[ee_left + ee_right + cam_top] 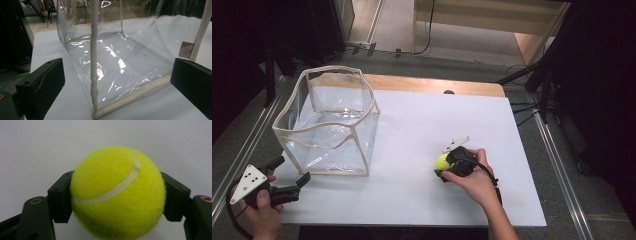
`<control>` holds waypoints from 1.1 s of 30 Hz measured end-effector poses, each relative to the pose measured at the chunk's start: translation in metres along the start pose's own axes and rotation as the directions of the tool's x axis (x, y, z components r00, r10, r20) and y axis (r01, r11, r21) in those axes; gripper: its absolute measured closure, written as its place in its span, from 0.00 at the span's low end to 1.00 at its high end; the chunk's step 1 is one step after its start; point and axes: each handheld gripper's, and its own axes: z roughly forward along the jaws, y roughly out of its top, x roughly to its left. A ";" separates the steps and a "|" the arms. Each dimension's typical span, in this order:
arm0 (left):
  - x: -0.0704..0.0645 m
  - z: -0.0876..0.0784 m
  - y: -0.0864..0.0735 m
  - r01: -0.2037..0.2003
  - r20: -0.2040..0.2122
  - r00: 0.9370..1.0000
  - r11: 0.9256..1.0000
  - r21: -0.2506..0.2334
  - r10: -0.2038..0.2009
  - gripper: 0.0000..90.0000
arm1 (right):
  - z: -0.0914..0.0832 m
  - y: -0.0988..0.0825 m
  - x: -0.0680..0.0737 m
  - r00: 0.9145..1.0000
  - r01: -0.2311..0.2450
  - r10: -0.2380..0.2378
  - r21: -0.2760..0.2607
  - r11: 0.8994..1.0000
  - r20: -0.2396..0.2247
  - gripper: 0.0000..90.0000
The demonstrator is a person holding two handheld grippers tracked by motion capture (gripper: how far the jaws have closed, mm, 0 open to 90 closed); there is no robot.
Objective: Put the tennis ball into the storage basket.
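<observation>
Fuzzy yellow tennis ball (117, 192) with white seam.

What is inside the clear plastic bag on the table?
Nothing can be seen inside the clear bag: through its walls only its own glossy floor shows. The tennis ball is outside it, clamped in the right gripper.

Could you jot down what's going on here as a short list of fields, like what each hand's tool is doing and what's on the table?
right tool: shut on the tennis ball, over the white table
left tool: open, holds nothing, beside the clear bag
clear bag: upright, open-topped, nothing inside
ball to bag: apart, ball on the bag's right
</observation>
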 end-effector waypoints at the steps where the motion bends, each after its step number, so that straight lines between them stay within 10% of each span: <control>1: 0.000 0.000 0.000 0.000 0.000 1.000 1.000 0.000 0.000 0.00 | 0.001 0.002 0.001 1.000 0.010 -0.010 -0.004 1.000 0.001 0.27; 33: 0.001 -0.001 0.000 0.002 -0.005 1.000 1.000 -0.004 -0.002 0.00 | 0.036 0.067 0.049 0.989 0.102 -0.106 -0.054 0.993 -0.099 0.27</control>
